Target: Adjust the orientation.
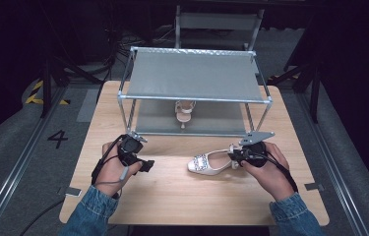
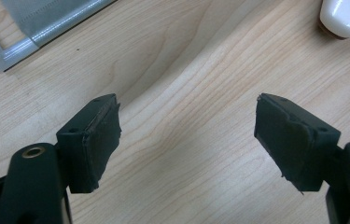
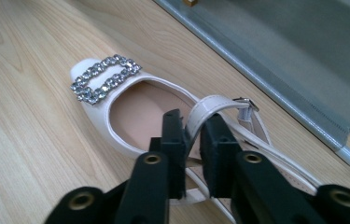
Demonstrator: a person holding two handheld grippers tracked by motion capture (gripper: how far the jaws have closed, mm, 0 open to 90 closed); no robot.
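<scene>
White shoes number two: one tabled, one racked.

Shoe: glossy cream patent upper, matt beige insole, sparkling rhinestone buckle. Table: smooth pale wood grain, matt. Rack: grey cloth shelves, dull metal tubes. Sleeve: blue denim. Gripper pads: rough matt black rubber.

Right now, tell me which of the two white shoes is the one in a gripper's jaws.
The shoe with the rhinestone buckle, lying on the bare table in front of the rack: the right gripper pinches its strap. The other shoe sits on the rack's lower shelf.
</scene>
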